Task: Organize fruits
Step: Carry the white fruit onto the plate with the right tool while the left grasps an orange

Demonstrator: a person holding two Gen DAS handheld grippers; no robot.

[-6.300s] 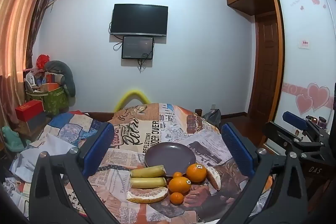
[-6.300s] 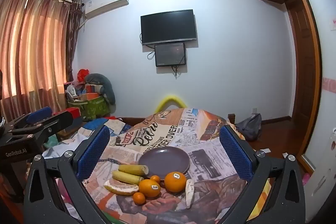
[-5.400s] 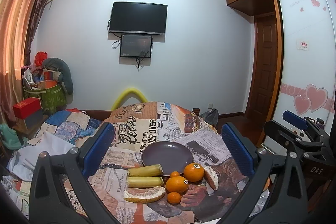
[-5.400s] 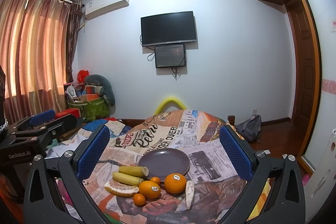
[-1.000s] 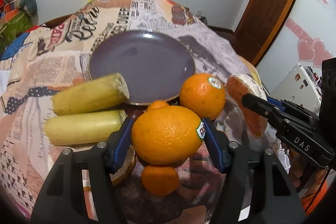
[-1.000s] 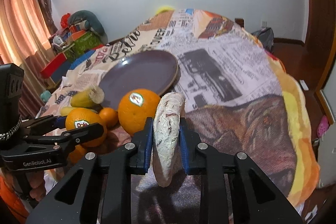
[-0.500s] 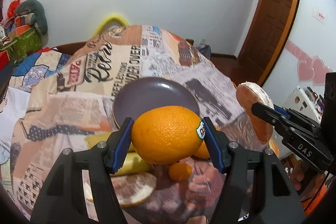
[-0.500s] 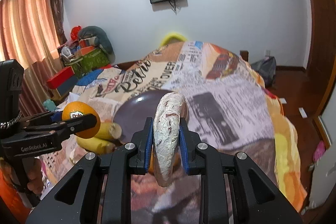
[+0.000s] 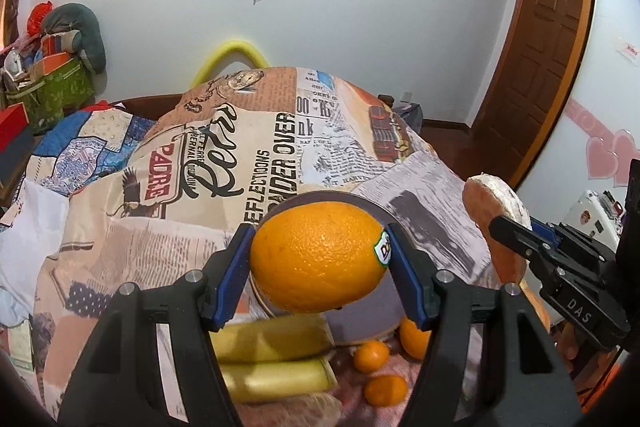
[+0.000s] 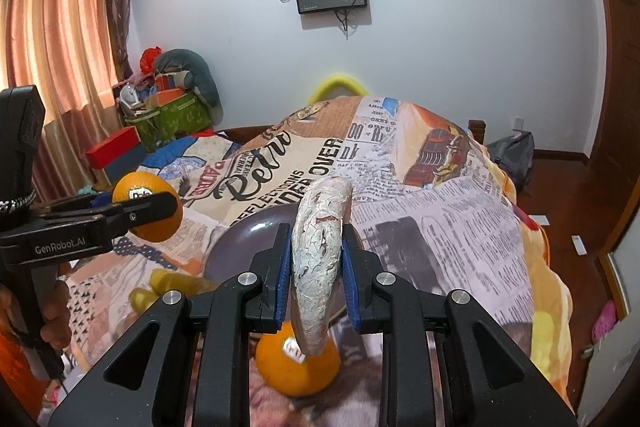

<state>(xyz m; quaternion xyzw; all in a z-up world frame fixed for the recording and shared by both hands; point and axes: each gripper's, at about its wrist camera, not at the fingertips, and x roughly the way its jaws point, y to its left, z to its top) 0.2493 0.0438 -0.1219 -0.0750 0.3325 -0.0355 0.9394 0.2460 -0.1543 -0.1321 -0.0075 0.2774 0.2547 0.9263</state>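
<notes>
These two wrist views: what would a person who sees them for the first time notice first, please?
First, the big orange with a sticker, clamped in the left gripper and held in the air above the purple plate. Next, the pale pomelo wedge, pinched upright in the right gripper. Below them lie another orange and the bananas on the newspaper-print cloth.
</notes>
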